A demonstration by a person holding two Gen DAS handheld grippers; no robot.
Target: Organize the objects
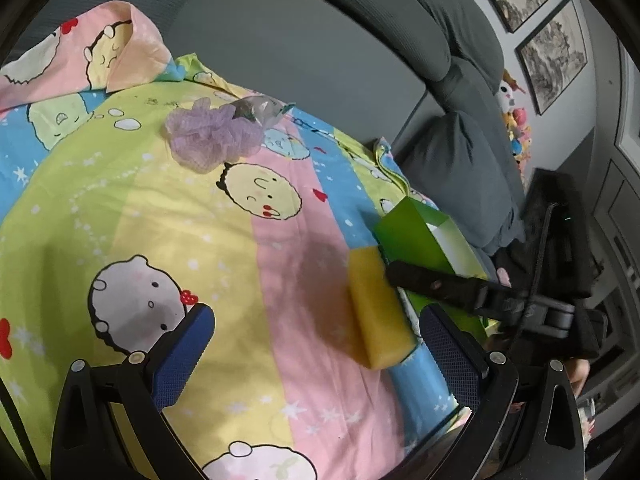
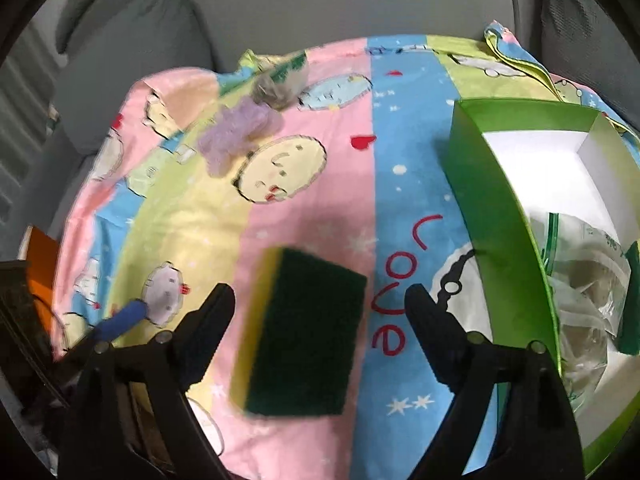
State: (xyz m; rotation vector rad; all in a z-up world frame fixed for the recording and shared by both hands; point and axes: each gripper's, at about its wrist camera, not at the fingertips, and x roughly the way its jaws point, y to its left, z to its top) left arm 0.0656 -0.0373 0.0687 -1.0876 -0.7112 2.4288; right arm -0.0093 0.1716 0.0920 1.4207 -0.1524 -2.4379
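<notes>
A yellow sponge with a dark green scouring top [image 2: 304, 332] lies on the cartoon-print sheet [image 2: 320, 152], between the open fingers of my right gripper [image 2: 320, 300], which hovers just above it. The sponge also shows in the left wrist view [image 1: 380, 312], beside a green box [image 1: 424, 236]. The green box [image 2: 492, 216] stands to the right and holds clear plastic bags [image 2: 580, 280]. A purple mesh puff [image 1: 212, 136] and a clear bag [image 1: 256, 108] lie at the far side of the sheet. My left gripper [image 1: 316, 332] is open and empty above the sheet.
Grey sofa cushions [image 1: 460, 152] lie behind and to the right of the sheet. Plush toys [image 1: 516, 120] sit by the wall under framed pictures [image 1: 556, 56]. An orange object [image 2: 40, 264] lies at the left edge of the right wrist view.
</notes>
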